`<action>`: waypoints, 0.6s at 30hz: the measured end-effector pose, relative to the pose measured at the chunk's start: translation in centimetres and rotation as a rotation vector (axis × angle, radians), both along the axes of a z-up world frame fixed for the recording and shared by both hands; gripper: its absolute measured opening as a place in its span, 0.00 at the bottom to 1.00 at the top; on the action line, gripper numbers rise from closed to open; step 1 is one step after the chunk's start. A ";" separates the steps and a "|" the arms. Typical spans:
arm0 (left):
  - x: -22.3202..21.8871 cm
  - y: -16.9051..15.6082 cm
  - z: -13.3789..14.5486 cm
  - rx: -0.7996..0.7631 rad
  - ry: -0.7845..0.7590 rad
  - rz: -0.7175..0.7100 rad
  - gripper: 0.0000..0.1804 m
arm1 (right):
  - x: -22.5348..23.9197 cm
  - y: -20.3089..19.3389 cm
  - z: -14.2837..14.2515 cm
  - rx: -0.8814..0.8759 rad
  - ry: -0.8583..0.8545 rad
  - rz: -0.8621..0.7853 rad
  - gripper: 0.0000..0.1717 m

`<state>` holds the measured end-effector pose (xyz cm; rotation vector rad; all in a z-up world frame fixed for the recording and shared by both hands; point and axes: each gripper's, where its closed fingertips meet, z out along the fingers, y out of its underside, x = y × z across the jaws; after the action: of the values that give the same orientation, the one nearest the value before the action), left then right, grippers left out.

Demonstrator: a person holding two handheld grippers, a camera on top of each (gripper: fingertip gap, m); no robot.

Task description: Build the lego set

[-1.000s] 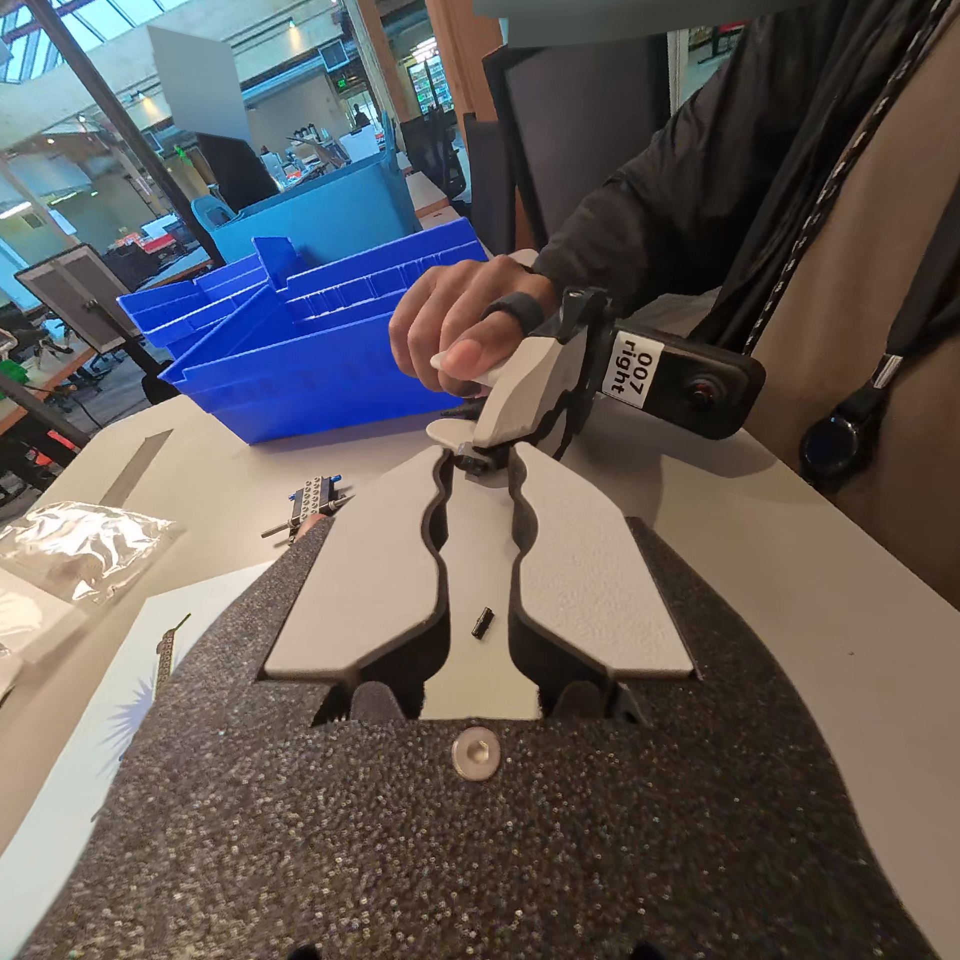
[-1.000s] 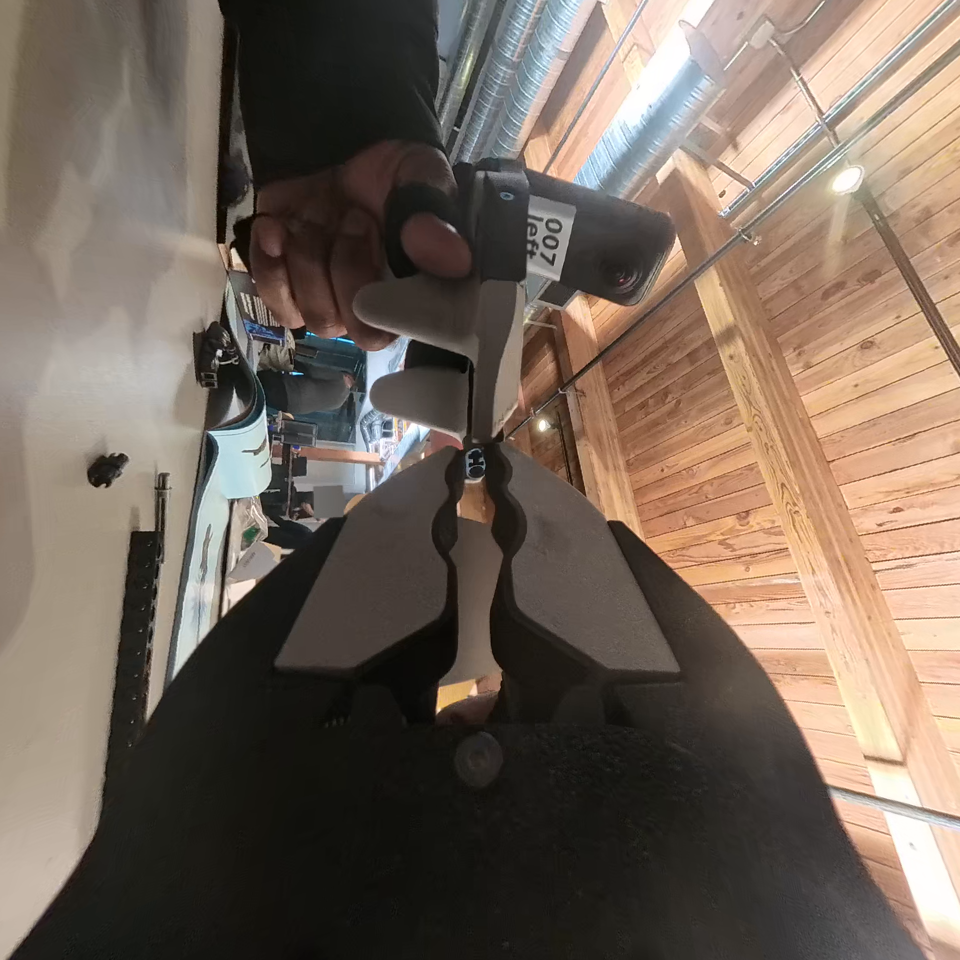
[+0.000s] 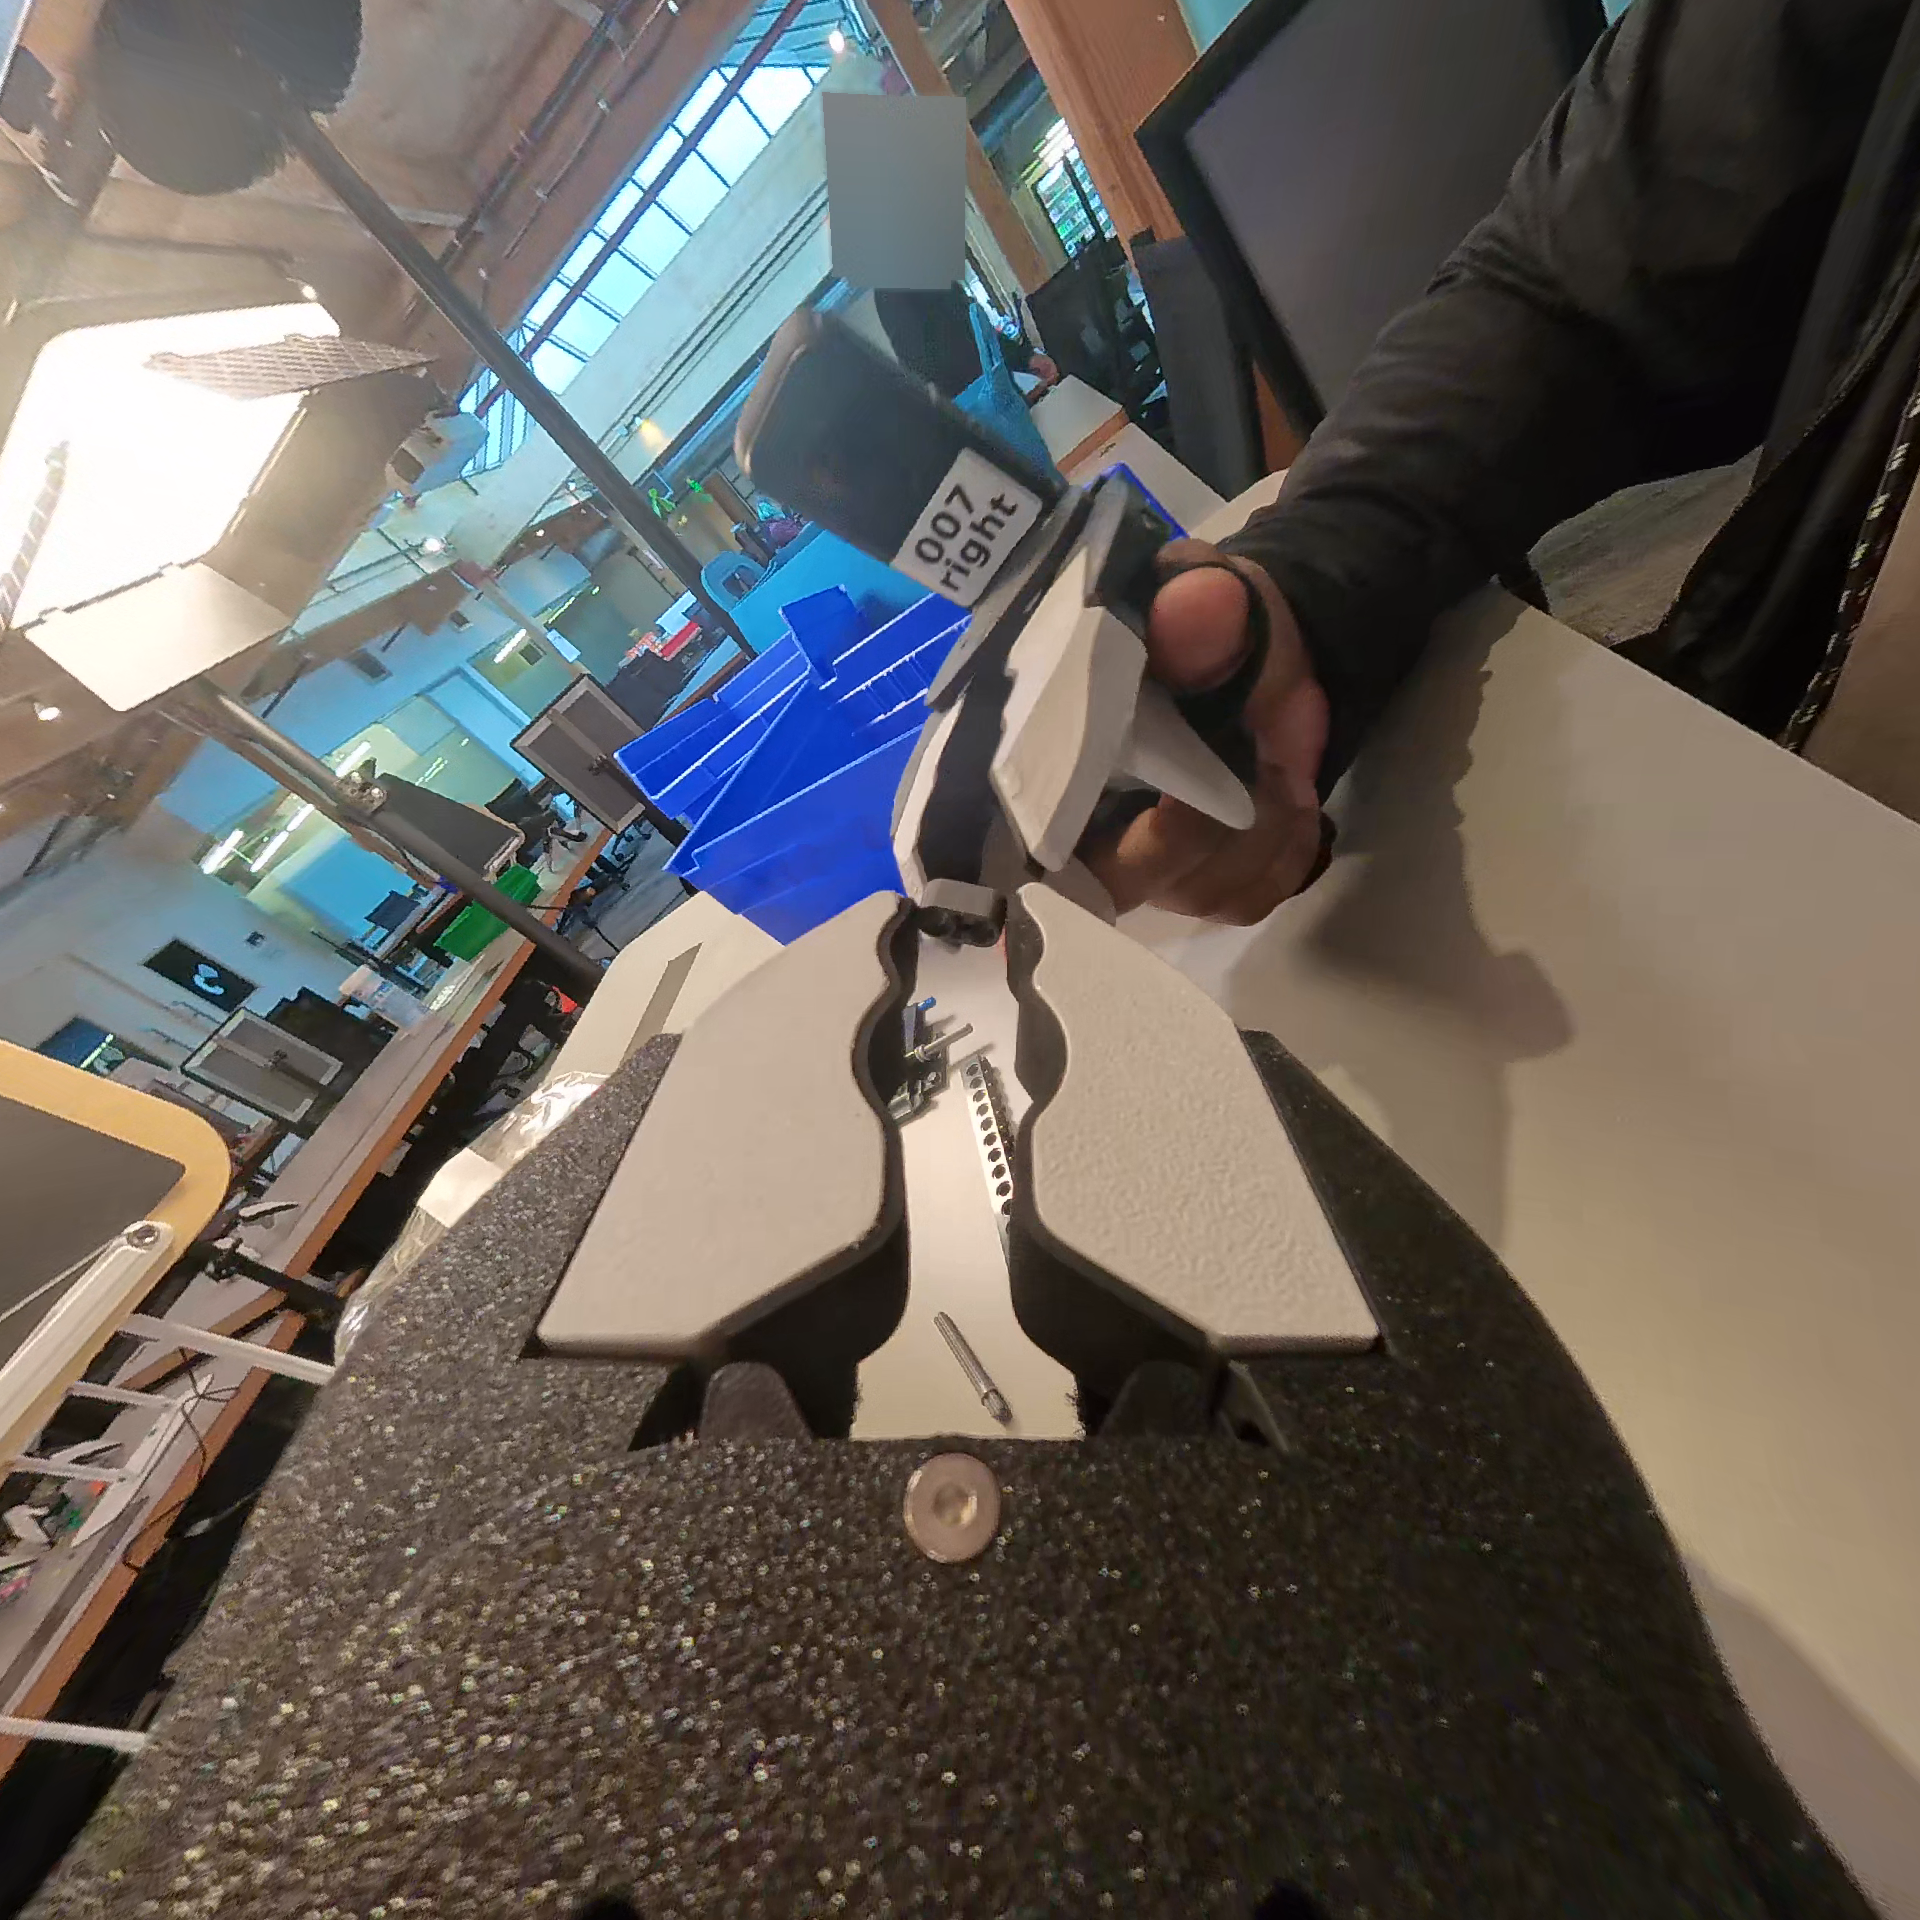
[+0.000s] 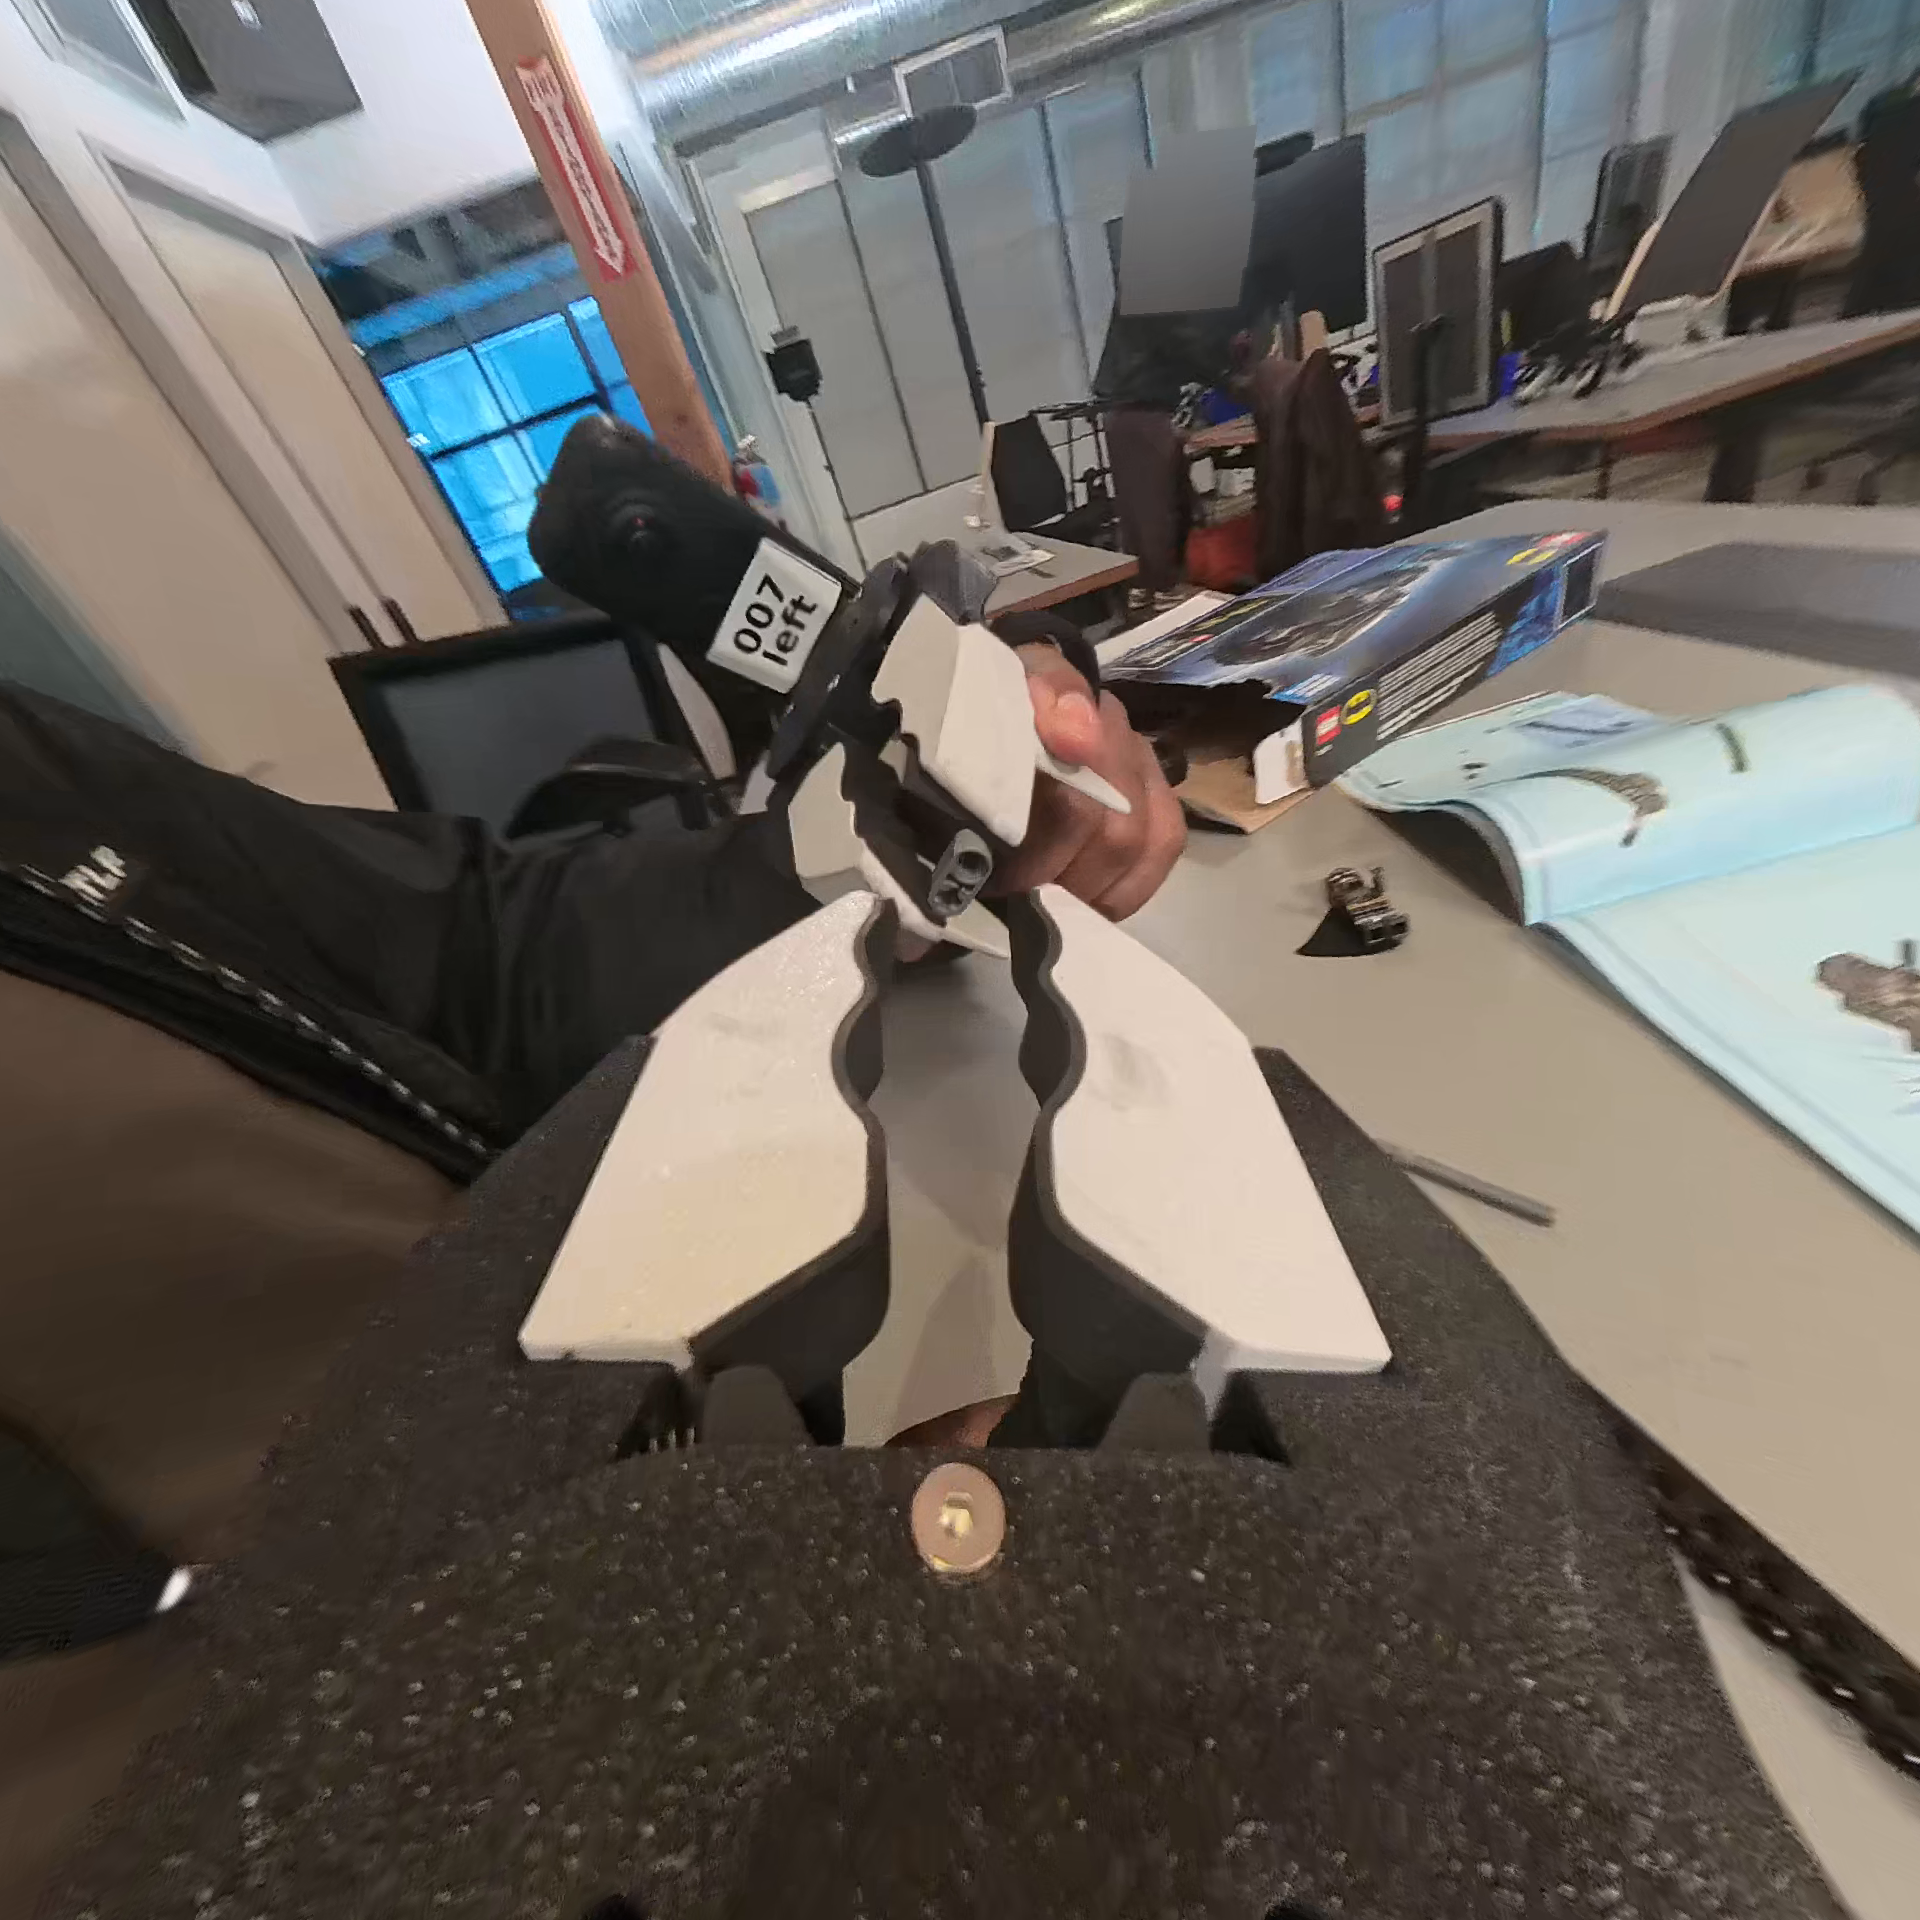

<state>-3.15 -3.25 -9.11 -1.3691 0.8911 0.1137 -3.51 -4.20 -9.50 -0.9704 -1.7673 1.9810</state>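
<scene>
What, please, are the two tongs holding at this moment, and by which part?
The left tongs pinch a small grey-and-black connector piece across its sides, its holed end sticking out. The right tongs stand open, with nothing between them.

Right gripper point(image 4: 951, 914) jaws apart, left gripper point(image 4: 961, 868) just ahead clamping a grey piece point(image 4: 961, 864), box point(image 4: 1382, 649), booklet point(image 4: 1704, 831), grey table point(image 4: 1403, 1091)

Between the fingertips of the left gripper point(image 3: 958, 920): a small connector piece point(image 4: 961, 876). Beneath, on the table point(image 3: 1558, 1091): a pin point(image 3: 971, 1363), a perforated beam point(image 3: 989, 1143). Behind: stacked bins point(image 3: 790, 790).
</scene>
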 end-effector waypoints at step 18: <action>0.6 0.7 -0.8 -0.065 -0.054 -0.002 0.10 | 0.0 0.8 -0.5 0.005 -0.016 0.007 0.05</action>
<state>-2.53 -2.59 -9.88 -1.4248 0.8576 0.0463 -3.55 -3.43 -9.97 -0.9827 -1.7859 1.9772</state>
